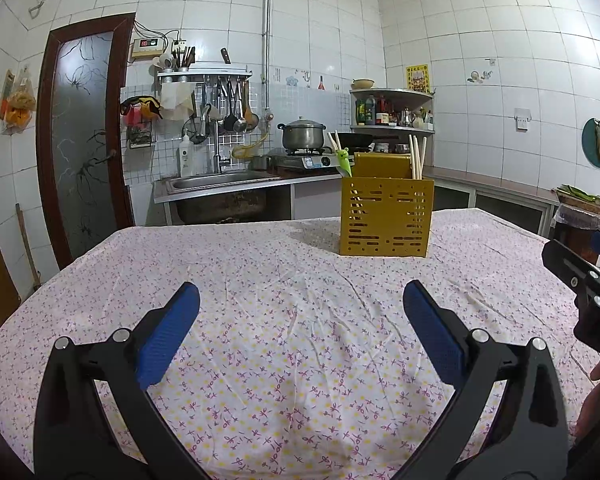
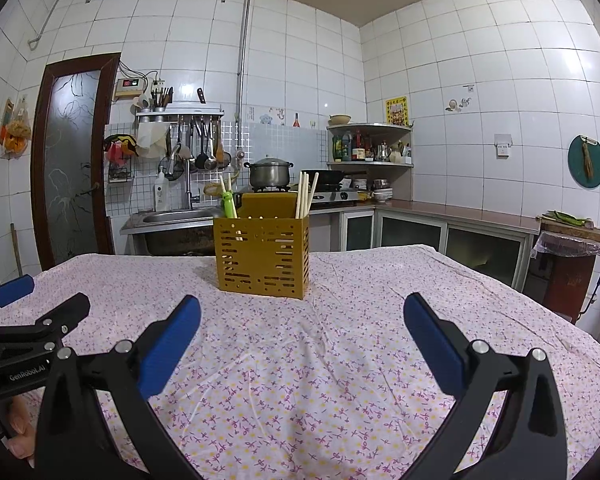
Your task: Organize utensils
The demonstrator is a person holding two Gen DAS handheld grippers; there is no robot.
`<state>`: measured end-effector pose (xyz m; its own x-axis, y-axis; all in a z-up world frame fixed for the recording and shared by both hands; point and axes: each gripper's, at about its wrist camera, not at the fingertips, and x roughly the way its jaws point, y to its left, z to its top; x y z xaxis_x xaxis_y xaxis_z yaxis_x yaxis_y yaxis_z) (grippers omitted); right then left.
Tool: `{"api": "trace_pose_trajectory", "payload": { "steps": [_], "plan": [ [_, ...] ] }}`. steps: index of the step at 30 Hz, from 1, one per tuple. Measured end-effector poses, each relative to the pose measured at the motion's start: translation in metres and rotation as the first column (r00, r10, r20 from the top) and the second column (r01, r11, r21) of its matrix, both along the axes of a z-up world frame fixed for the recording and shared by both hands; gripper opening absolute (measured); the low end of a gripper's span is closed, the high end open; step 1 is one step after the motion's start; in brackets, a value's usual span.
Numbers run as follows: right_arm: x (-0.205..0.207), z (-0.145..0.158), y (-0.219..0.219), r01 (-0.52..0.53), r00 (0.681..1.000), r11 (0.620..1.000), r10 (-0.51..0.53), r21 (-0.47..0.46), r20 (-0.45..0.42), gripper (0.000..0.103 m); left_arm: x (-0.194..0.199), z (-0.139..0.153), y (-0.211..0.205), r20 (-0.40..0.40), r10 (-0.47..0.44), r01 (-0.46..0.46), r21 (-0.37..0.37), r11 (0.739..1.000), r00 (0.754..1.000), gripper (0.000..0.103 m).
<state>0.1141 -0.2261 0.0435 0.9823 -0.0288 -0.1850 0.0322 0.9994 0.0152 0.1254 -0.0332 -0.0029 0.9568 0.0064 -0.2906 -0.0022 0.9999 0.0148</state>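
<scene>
A yellow slotted utensil holder (image 1: 386,216) stands upright on the table's far side; it also shows in the right wrist view (image 2: 263,256). Cream chopsticks (image 1: 417,157) stick up from its right compartment, also seen from the right wrist (image 2: 305,196). Green-handled training chopsticks (image 1: 343,158) lean out of its left side (image 2: 229,202). My left gripper (image 1: 300,304) is open and empty above the cloth, well short of the holder. My right gripper (image 2: 302,316) is open and empty, nearer the holder. Each gripper shows at the other view's edge.
The table (image 1: 284,360) wears a floral cloth. Behind it are a sink (image 1: 216,180), a stove with a pot (image 1: 303,133), a corner shelf of bottles (image 1: 392,112) and a counter along the right wall (image 2: 460,212). A door (image 1: 80,136) stands at left.
</scene>
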Motion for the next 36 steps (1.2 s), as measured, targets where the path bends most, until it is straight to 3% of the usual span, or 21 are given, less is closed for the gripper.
{"api": "trace_pose_trajectory", "payload": {
  "steps": [36],
  "plan": [
    [0.0015, -0.0023, -0.0052, -0.001, 1.000, 1.000, 0.001, -0.006, 0.007, 0.099, 0.0024, -0.0003, 0.0017, -0.012, -0.004, 0.004, -0.006, 1.000, 1.000, 0.098]
  ]
}}
